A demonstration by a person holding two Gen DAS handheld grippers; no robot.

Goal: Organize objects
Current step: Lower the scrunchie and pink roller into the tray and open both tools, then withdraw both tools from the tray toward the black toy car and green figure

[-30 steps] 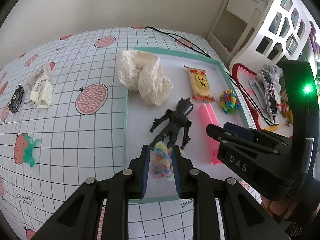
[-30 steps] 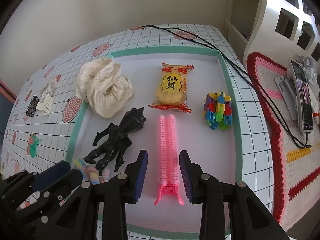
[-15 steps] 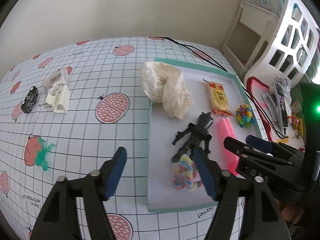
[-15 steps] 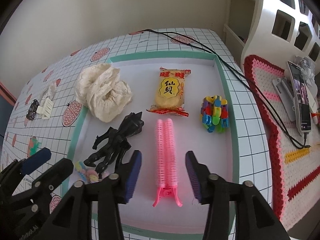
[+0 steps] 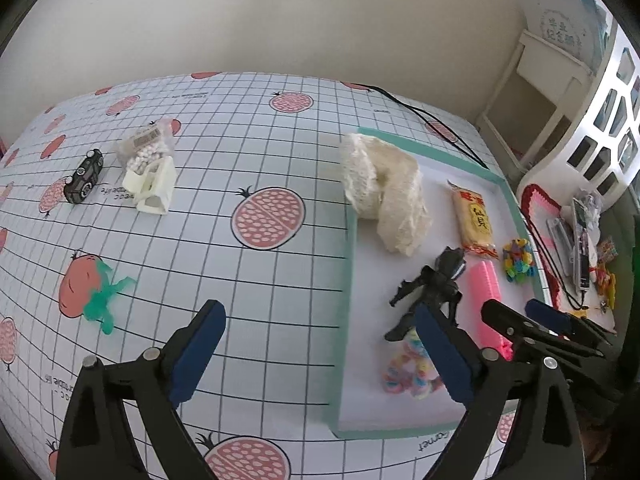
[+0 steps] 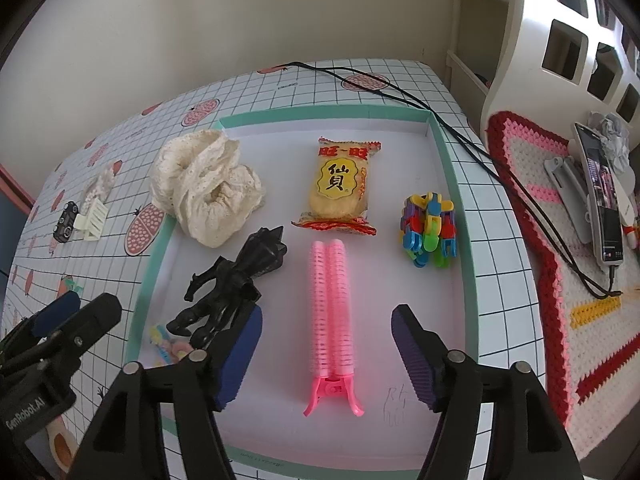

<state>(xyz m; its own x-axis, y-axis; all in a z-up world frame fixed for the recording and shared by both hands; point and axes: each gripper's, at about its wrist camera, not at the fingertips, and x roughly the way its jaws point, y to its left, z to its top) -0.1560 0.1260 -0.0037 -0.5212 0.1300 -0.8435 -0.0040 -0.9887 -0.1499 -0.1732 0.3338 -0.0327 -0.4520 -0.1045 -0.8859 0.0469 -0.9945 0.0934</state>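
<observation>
A teal-rimmed white tray (image 6: 444, 152) holds a cream lace cloth (image 6: 204, 188), a yellow snack packet (image 6: 340, 188), a bunch of coloured clips (image 6: 430, 228), a black figure (image 6: 236, 280), a pink roller clip (image 6: 330, 304) and a pastel candy pack (image 5: 408, 368). My right gripper (image 6: 328, 316) straddles the pink clip; its jaws are opening and the pads stand clear of it. My left gripper (image 5: 318, 316) hangs over the tray's left rim (image 5: 347, 280), its jaws opening wide with nothing between them. The candy pack lies just beyond its right finger.
On the fruit-print tablecloth to the left lie a black toy car (image 5: 84, 176), a cream clip (image 5: 154, 188) and a bag of beads (image 5: 146, 148). A black cable (image 6: 440, 120) runs past the tray's far right corner. A crochet mat with a phone (image 6: 604, 196) is at right.
My left gripper let go of the pastel candy pack, opened wide and shifted left off the tray. My right gripper's jaws spread apart on either side of the pink clip.
</observation>
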